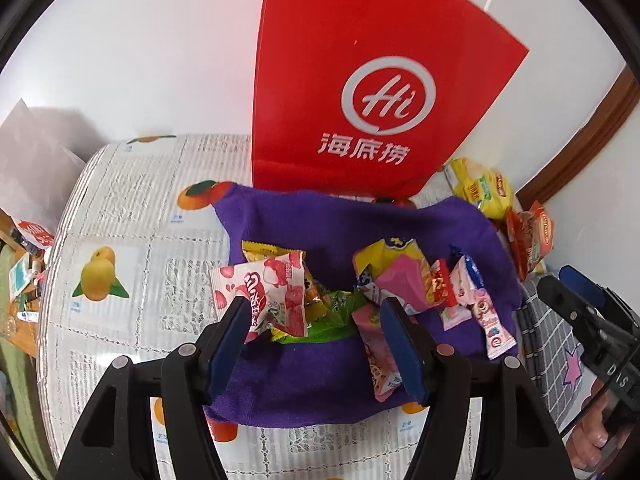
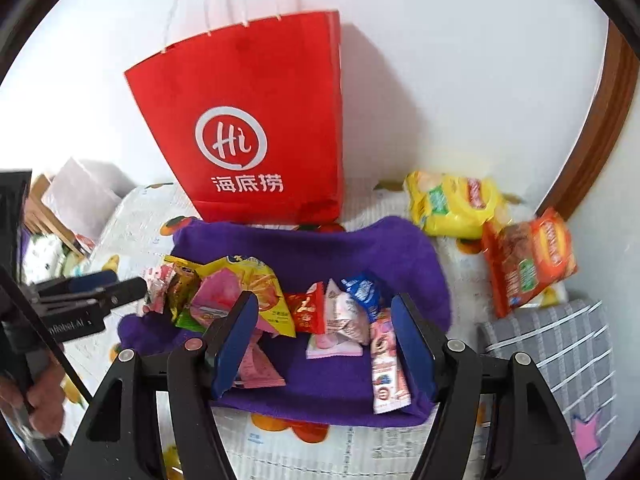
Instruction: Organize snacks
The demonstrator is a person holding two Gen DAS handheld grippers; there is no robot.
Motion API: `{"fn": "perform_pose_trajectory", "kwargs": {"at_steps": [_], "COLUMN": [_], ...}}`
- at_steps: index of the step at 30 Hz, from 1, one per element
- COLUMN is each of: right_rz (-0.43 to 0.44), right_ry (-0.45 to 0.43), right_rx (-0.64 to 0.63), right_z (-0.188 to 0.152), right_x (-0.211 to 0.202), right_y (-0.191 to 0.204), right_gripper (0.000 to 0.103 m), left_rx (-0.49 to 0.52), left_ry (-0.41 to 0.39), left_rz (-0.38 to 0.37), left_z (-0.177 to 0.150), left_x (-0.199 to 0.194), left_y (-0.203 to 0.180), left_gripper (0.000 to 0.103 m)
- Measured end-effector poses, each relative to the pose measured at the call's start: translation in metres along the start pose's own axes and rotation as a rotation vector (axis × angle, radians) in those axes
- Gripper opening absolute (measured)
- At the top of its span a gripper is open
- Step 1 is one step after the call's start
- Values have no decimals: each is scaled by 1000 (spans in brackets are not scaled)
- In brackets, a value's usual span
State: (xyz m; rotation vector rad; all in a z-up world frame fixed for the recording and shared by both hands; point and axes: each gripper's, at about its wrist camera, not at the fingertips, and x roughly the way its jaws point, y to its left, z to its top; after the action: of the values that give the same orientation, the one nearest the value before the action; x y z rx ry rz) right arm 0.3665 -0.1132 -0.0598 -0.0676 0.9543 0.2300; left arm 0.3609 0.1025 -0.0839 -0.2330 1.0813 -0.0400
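a table covered in a white fruit-printed plastic cloth (image 1: 120,216) stands against a plain white wall, with brown wooden trim at the right. a purple towel (image 2: 320,248) lies on it, carrying a heap of small, colourful wrapped snacks (image 2: 256,300). behind stands a red paper bag (image 2: 256,120) printed "hi" and "海底捞" (white string handles). the left gripper (image 1: 316,336) and the right gripper (image 2: 324,340) hover spread wide, holding nothing, just above the snacks.

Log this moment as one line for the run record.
left gripper: open, empty | right gripper: open, empty | snacks: piled on purple towel | red bag: upright behind
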Motion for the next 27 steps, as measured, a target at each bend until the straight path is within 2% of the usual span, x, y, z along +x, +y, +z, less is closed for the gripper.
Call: {"fn": "perform_pose_trajectory", "kwargs": {"at_steps": [3, 7, 14, 16, 19, 25, 27], "right_rz": [-42, -37, -23, -24, -76, -113, -120], "right_ry": [-36, -55, 19, 23, 18, -25, -47], "right_rx": [-11, 16, 33, 50, 70, 88, 96], "right_z": [-4, -22, -66, -79, -104, -145, -159], "right_x": [-13, -22, -37, -46, -65, -111, -130], "right_y": [2, 3, 6, 4, 4, 7, 10], "right_gripper": [71, 76, 77, 77, 77, 93, 98], "left_rx": [11, 40, 78, 90, 137, 185, 191], "left_ry": [-13, -39, -93, -115, -133, -156, -169], "left_rz": [-10, -7, 2, 1, 3, -7, -3], "left_z": [0, -3, -21, -33, -62, -122, -137], "left_x": [-7, -18, -50, -61, -73, -98, -107], "left_y": [-4, -14, -39, -46, -56, -66, -67], "left_gripper": [65, 70, 74, 76, 78, 83, 89]}}
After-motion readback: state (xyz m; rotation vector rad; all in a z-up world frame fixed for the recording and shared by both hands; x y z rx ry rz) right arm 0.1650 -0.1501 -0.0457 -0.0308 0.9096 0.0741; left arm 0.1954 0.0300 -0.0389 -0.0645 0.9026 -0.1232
